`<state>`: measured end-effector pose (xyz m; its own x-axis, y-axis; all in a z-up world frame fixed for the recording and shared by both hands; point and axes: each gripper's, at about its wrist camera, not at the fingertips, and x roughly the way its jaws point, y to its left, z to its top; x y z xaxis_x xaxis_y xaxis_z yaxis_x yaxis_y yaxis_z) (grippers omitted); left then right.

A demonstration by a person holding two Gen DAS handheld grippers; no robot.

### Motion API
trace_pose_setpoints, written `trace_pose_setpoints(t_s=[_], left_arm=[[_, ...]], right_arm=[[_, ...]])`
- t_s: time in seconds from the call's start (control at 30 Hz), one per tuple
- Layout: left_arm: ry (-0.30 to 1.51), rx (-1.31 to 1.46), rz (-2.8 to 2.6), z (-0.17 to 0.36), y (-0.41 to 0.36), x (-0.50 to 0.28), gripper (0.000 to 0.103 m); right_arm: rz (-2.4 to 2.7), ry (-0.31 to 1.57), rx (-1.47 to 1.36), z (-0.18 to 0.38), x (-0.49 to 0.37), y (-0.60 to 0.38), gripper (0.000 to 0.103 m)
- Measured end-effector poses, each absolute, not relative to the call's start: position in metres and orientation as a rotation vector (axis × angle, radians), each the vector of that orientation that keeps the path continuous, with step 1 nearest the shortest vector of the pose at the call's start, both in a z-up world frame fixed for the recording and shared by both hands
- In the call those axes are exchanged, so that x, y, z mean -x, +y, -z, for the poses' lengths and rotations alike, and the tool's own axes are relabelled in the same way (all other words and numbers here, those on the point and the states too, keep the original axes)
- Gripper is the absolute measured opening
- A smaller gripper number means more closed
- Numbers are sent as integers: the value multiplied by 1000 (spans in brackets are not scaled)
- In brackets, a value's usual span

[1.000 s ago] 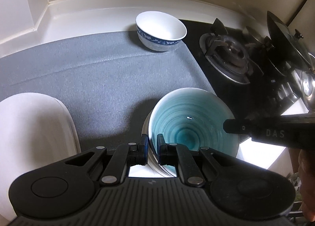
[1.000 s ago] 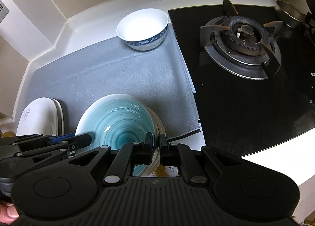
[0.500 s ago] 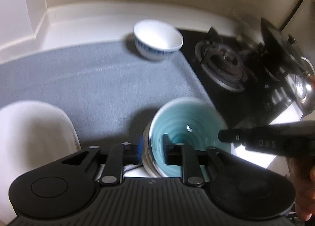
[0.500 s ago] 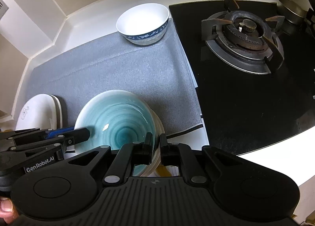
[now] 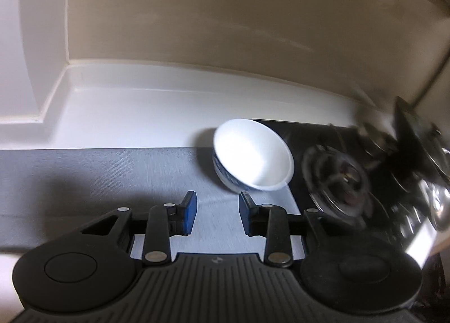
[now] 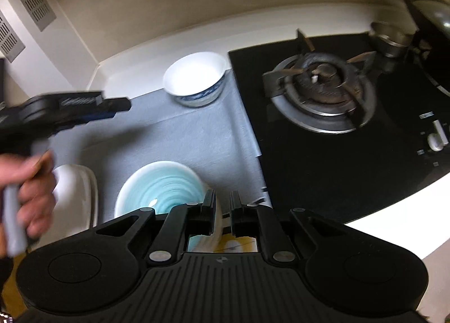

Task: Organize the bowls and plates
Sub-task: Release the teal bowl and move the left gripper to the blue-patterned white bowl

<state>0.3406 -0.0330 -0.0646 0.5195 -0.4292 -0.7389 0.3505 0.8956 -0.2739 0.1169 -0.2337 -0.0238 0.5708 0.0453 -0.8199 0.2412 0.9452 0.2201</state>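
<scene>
Since the earlier frames my left gripper (image 5: 216,214) has let go of the teal bowl (image 6: 163,193) rim and swung off toward the back of the counter; its jaws have just been opening and nothing sits between them now, only grey mat (image 5: 112,171) under them. Teal bowl has barely shifted, at the mat's near edge w/ a pale plate under it, white plates (image 6: 81,196) just to its left.

Largest first: black hob (image 6: 351,154) fills the right side, burner (image 6: 320,95) on it. Grey mat covers the counter left of it. Blue-white bowl (image 5: 251,161) stands upright at the mat's far corner, right by the hob edge, ahead and a bit right of my left jaws, not touching.

My right gripper (image 6: 222,209) is down at the teal bowl's near-right rim, jaws nearly together w/ a slim gap; can't tell if the pads press the rim, too blurry.

Handling, my guess: blue-white bowl is glazed ceramic, so stiff, slick, chips easy, moderate weight. Best hold = pinch the rim wall, one finger inside, one outside, near side. Keep it level, set down soft.
</scene>
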Motion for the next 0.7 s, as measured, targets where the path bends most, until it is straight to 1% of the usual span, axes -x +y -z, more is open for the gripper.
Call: trace_pose_setpoints(t_s=[0.13,0.17,0.2,0.23,0.27,0.63,0.7], left_arm=[[936,125,447,78,-43,-373,38],[946,137,442,81,-44,-378,42],[952,148,443,84,-46,-384,48],[956,149,440,85,-47,-390,49],[960,144,430,87,-50,-394,50],[995,131,412,103,-63,-411,50],[994,122,415,102,-65,-411,48]], right_arm=[[174,948,-276,14,-109,-239,12],[187,946,-273,12,-107,-240,13],[197,946,-269,11,-106,-242,15],[209,947,-266,11,-104,-244,18],[218,947,-267,11,-104,-247,20],[235,931,-281,10,-105,-256,20],[232,933,-286,11,-107,-256,20]])
